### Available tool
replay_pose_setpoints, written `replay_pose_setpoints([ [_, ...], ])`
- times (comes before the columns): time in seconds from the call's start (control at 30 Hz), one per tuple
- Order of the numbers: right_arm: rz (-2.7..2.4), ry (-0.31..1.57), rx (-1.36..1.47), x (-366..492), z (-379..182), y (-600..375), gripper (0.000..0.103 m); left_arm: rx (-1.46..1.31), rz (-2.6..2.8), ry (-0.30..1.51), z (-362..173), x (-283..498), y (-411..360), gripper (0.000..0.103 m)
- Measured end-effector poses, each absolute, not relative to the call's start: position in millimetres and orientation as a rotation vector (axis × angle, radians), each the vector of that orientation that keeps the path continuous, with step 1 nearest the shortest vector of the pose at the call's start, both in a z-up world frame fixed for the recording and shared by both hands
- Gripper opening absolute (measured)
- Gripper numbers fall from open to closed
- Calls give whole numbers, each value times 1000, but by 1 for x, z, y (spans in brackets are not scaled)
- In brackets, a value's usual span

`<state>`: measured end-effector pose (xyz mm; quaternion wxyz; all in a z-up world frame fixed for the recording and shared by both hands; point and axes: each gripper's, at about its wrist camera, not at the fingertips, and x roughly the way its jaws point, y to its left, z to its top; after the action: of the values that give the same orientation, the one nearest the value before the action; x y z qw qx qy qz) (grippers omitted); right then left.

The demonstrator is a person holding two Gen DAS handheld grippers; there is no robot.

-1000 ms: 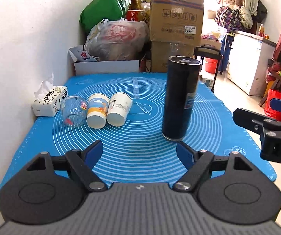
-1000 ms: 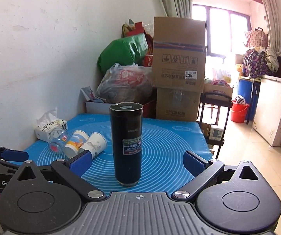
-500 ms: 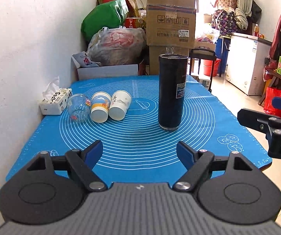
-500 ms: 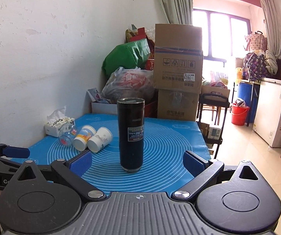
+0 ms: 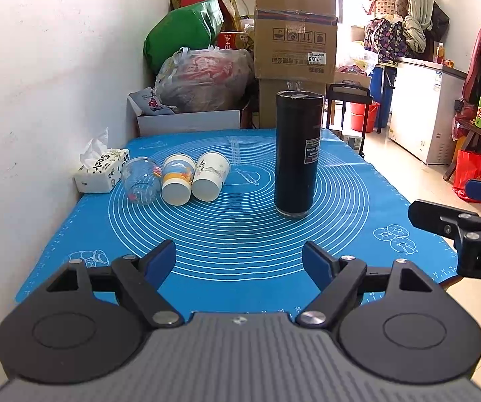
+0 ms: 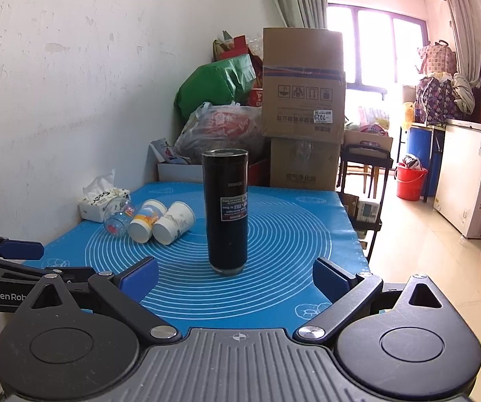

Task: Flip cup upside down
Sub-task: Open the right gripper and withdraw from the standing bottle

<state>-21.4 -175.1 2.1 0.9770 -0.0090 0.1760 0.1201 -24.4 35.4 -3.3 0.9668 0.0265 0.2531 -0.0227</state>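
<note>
Cup: your black tumbler (image 6: 227, 209) stands upright, dead ahead of right gripper (image 6: 235, 276).
Jaws: both spread wide, empty; left gripper (image 5: 238, 263) sits farther off.

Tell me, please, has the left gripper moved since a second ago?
Yes. The left gripper has backed away: the black cup and blue mat sit farther off.

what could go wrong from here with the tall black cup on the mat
1. The tall black cup is narrow and stands alone on the blue mat; an off-centre bump from a finger could topple it.
2. Three small cups lie on their sides just left of it, so a fall that way would probably scatter them.
3. Both the left gripper and the right gripper are open and aimed at it; closing in together, they might collide.
</note>
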Motion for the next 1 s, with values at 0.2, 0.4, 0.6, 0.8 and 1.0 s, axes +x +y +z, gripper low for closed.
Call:
replay_pose_setpoints([
  [0.2,243,351,-23,-21,3,-174,100,51,-45,514,-4,-24,36,82],
  [0.4,242,348,-22,-22,4,-175,100,53,-42,517,-4,-26,36,82],
  [0.6,240,343,-23,-23,5,-174,100,51,-46,520,-4,-26,36,82],
  [0.8,243,346,-24,-23,5,-172,100,51,-39,524,-4,-25,37,82],
  [1.0,244,346,-19,-23,5,-173,100,56,-34,528,-4,-25,37,82],
])
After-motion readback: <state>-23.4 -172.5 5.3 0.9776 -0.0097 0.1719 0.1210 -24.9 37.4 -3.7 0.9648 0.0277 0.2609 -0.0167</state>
